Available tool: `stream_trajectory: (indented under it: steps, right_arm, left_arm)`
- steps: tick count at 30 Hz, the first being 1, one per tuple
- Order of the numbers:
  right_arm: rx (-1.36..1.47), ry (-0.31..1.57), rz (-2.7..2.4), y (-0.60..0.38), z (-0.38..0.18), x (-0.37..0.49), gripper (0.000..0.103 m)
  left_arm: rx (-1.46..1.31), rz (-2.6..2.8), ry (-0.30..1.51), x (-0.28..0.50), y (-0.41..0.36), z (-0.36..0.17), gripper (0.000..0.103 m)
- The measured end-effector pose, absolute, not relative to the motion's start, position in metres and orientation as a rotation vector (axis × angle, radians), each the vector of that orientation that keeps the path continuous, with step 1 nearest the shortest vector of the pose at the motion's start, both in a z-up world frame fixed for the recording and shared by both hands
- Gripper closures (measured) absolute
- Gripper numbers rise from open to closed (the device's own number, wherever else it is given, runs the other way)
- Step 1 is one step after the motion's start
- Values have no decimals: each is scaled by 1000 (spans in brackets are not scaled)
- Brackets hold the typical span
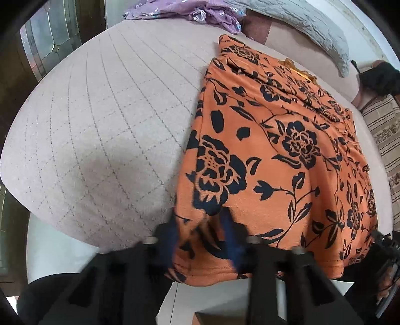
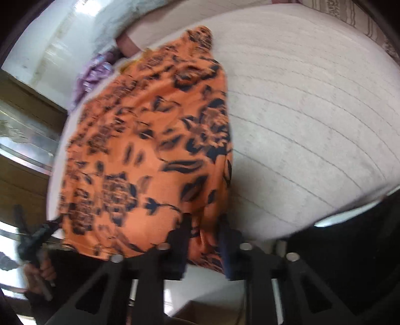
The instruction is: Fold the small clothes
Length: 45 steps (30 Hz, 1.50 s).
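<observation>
An orange garment with a black flower print [image 1: 275, 150] lies flat on a pale quilted bed [image 1: 100, 125], its hem hanging a little over the near edge. My left gripper [image 1: 201, 228] is shut on the hem's near left corner, with cloth bunched between its fingers. My right gripper [image 2: 205, 232] pinches the garment [image 2: 150, 150] at the hem's near right corner. The right wrist view is blurred. Each gripper shows at the edge of the other's view: the right one [image 1: 385, 250] and the left one [image 2: 32, 240], held in a hand.
A purple flowered garment [image 1: 212, 15] is crumpled at the far side of the bed, beside a grey quilted pillow [image 1: 312, 25]. A striped cloth [image 1: 385, 130] lies at the right. Bare quilt [image 2: 312, 125] stretches on both sides of the orange garment. Wooden furniture stands at the left.
</observation>
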State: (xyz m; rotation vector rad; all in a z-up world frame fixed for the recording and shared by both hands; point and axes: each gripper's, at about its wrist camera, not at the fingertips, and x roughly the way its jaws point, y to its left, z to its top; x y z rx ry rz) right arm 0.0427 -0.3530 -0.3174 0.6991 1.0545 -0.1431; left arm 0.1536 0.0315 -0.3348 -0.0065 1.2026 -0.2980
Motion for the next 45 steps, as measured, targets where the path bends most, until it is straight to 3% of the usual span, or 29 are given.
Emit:
stream_trajectory:
  steps: [4, 6, 7, 9, 11, 12, 13, 14, 15, 17, 18, 19, 28, 32, 37, 38, 39, 41, 42, 43, 45]
  right_arm:
    - [731, 1073, -133, -360, -319, 47, 82]
    - [728, 1111, -168, -362, -324, 47, 80]
    - [718, 1134, -191, -365, -326, 46, 80]
    - [717, 1142, -204, -370, -328, 43, 77]
    - [737, 1152, -181, -374, -331, 40, 63]
    - [749, 1159, -162, -372, -332, 39, 42]
    - [761, 1151, -144, -370, -332, 38, 34]
    - [756, 1140, -142, -367, -332, 39, 34]
    - [726, 1135, -141, -364, -331, 40, 38]
    - [675, 1147, -144, -359, -332, 44, 67]
    - [659, 1149, -135, -357, -331, 46, 86]
    - [651, 1145, -107, -355, -328, 48, 94]
    - [682, 882, -53, -385, -259, 69, 95]
    - [727, 936, -78, -396, -279, 90, 95]
    - [841, 1073, -52, -397, -326, 95, 88]
    - [832, 1059, -45, -397, -325, 92, 86]
    - [817, 1056, -39, -396, -324, 92, 81]
    - [782, 1068, -4, -392, -319, 90, 66]
    - [768, 1076, 12, -391, -318, 90, 45]
    - [744, 1077, 41, -387, -315, 87, 36]
    - [674, 1080, 25, -377, -314, 88, 36]
  left_arm:
    - [-50, -307, 1227, 157, 37, -337, 70]
    - [-66, -333, 1247, 158, 36, -338, 39]
    - [-63, -342, 1249, 157, 34, -338, 34]
    - [-18, -341, 1249, 154, 29, -340, 34]
    - [32, -341, 1239, 151, 23, -342, 34]
    - [50, -335, 1233, 150, 21, -342, 41]
    - [66, -324, 1226, 149, 19, -341, 48]
    - [74, -316, 1218, 150, 17, -340, 62]
    - [68, -321, 1212, 151, 17, -338, 77]
    - [36, -356, 1215, 152, 17, -336, 95]
    - [25, -365, 1214, 152, 16, -335, 95]
    - [28, -368, 1210, 152, 16, -334, 95]
    - [-92, -426, 1074, 169, 33, -282, 95]
    - [-56, -399, 1128, 180, 25, -301, 95]
    - [-49, -360, 1220, 183, 23, -337, 87]
    - [-59, -383, 1221, 183, 21, -336, 75]
    - [-67, -408, 1226, 183, 20, -336, 57]
    - [-66, -447, 1227, 180, 14, -335, 37]
    - [-37, -446, 1220, 177, 9, -335, 35]
    - [-2, -443, 1213, 174, 5, -334, 35]
    - [68, -440, 1182, 167, -3, -335, 38]
